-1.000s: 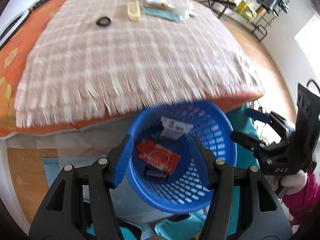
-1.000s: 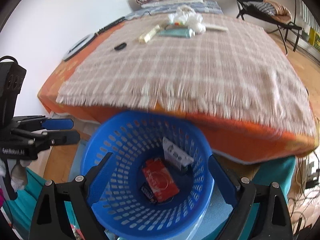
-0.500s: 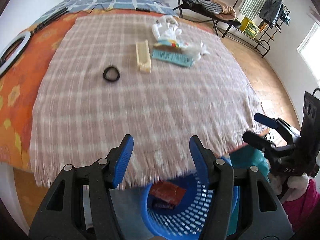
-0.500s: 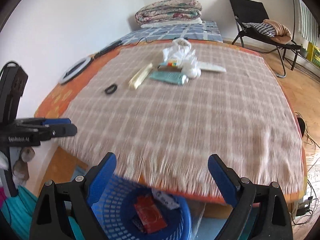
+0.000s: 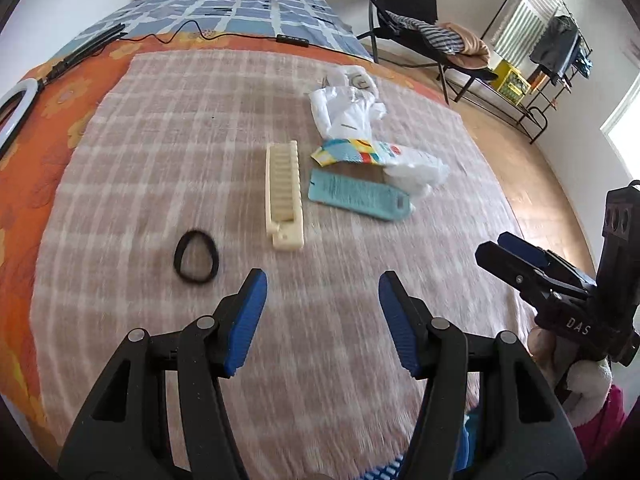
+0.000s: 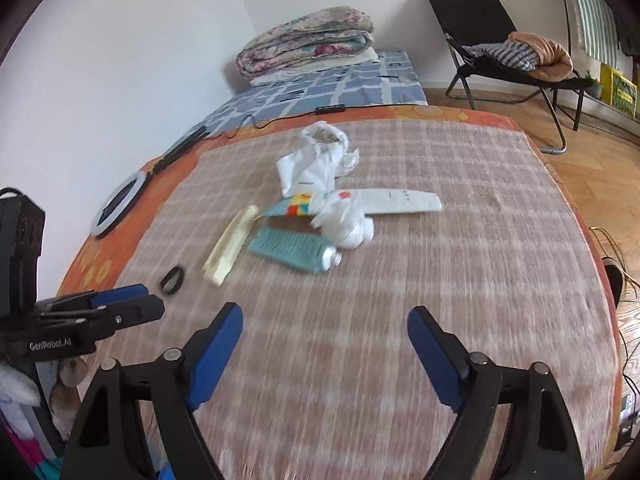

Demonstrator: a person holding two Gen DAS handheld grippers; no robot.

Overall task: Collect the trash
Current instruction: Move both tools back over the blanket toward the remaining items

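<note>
Blue pads line both claws, and both claws are spread wide with nothing between them. The left gripper (image 5: pixel 322 280) and the right gripper (image 6: pixel 324 316) hang over the near part of the checked blanket (image 5: pixel 168 152), which covers an orange bed.

The cream comb (image 5: pixel 282 194) is the landmark. Just right of the comb lies a teal tube (image 5: pixel 358 196), flat on its side. Past the tube, a bit farther from the claws than the comb's far end, is a colourful wrapper (image 5: pixel 352 152) with a long white end. A crumpled white ball (image 6: pixel 348 228) touches the wrapper, beside the teal tube's cap end. A bigger white crumpled bag (image 5: pixel 346 108) sits beyond the comb, farther from the claws. A black hair tie (image 5: pixel 196 256) lies near the comb's near end, to its left.

Low in the left view, a small bit of blue basket (image 5: pixel 386 472) peeks out under the blanket's near edge.
</note>
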